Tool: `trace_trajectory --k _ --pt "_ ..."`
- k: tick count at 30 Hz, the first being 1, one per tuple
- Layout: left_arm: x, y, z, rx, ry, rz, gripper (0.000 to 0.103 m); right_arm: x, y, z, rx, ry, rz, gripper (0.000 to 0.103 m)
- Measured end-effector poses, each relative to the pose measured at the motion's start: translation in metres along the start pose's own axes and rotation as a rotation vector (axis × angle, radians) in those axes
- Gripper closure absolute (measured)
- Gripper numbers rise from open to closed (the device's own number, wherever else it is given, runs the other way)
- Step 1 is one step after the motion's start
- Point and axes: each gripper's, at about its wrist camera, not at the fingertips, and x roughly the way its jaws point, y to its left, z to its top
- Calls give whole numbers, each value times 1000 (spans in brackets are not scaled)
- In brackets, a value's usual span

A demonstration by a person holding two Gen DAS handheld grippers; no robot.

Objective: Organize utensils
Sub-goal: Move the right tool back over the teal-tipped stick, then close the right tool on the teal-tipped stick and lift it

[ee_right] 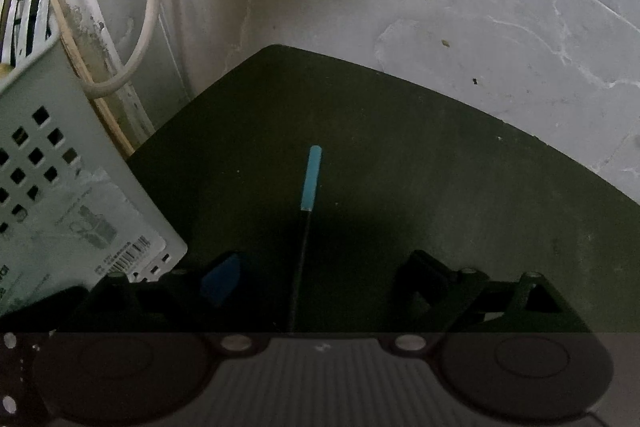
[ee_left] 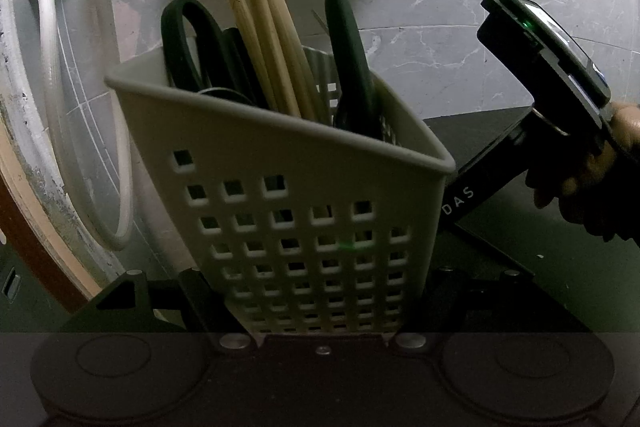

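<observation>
Only "DAS" reads, on the right tool's black bar (ee_left: 460,201). Our left gripper (ee_left: 316,291) clamps the tilted, square-holed plastic basket (ee_left: 280,163) holding wooden chopsticks (ee_left: 260,27) and black scissors (ee_left: 188,39). Our right gripper (ee_right: 316,287) stands wide around a thin black rod with a blue tip (ee_right: 311,179), lying on the dark mat (ee_right: 440,167), pointing away.

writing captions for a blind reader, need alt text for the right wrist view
A thin black stick with a light blue tip lies on a dark mat, running between the open right gripper's fingers without touching them. At left is a tilted white perforated basket; grey marbled floor lies beyond.
</observation>
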Motion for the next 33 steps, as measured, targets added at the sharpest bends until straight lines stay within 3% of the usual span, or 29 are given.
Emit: trace_trajectory --k 7,11,15,17,19,20,21,26,30,33 --pt "0 -1 0 -1 1 1 25 -1 3 1 5 5 0 17" --pt "0 -1 0 -2 0 2 25 -3 4 2 10 -1 -4 28" --pt "0 -1 0 -2 0 2 25 -7 8 -1 12 -19 -3 57" --pt "0 -1 0 -1 0 2 25 -9 8 -1 26 -23 -9 62" --pt "0 -1 0 -1 0 0 25 -9 7 -1 46 -26 -22 77" --pt "0 0 0 0 -1 -1 25 -10 5 -1 58 -28 -25 94" --pt "0 0 0 0 0 -1 25 -10 6 -1 64 -25 -30 96" --pt "0 0 1 1 -1 -3 25 -11 11 0 39 -20 -59 97" --pt "0 0 1 0 -2 -4 25 -15 -2 -4 108 -31 -6 97" --pt "0 0 0 -1 -3 -5 25 -28 -11 -14 166 -97 31 97"
